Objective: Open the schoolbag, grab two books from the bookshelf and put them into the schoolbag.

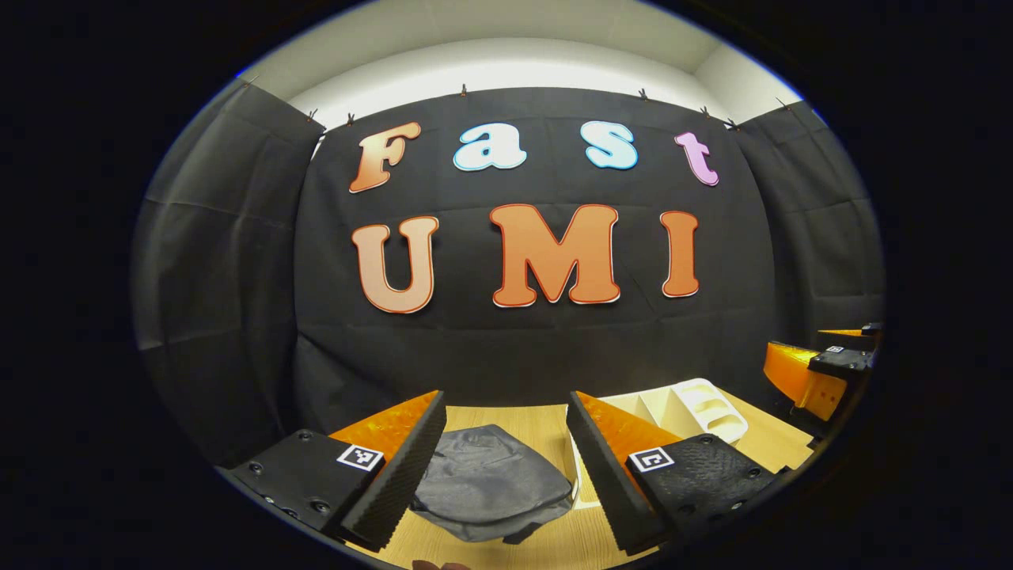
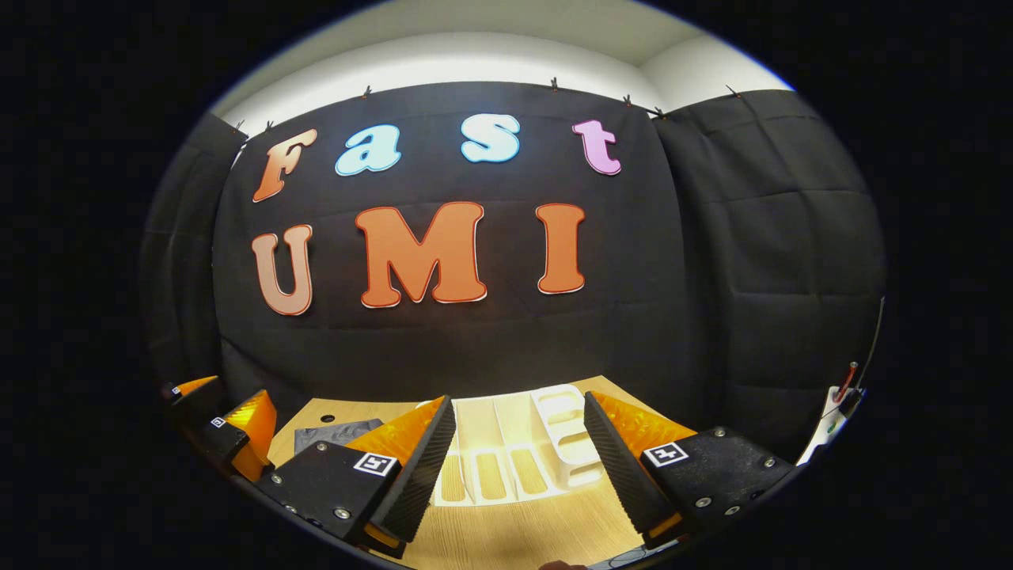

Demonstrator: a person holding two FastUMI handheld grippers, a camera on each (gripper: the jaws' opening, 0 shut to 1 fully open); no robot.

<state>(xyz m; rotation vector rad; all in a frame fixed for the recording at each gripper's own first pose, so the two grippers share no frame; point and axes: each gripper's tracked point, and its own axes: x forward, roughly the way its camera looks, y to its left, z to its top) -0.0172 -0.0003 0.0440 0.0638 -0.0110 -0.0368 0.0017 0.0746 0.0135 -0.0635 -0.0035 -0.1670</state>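
Both tongs hang released and empty, the left tongs [image 1: 506, 467] above the closed bag [image 1: 491, 483] lying flat on the bench [image 1: 506, 419], the right tongs [image 2: 518, 463] facing the white shelf [image 2: 514, 451], so a grab at slack cloth may miss the zip.

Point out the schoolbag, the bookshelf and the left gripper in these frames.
schoolbag [image 1: 489, 483], left gripper view, middle of its grey fabric top.
bookshelf [image 2: 506, 443], right gripper view, on a white divider between its slots.
left gripper [image 1: 506, 459], left gripper view, midway between its two open fingertips.
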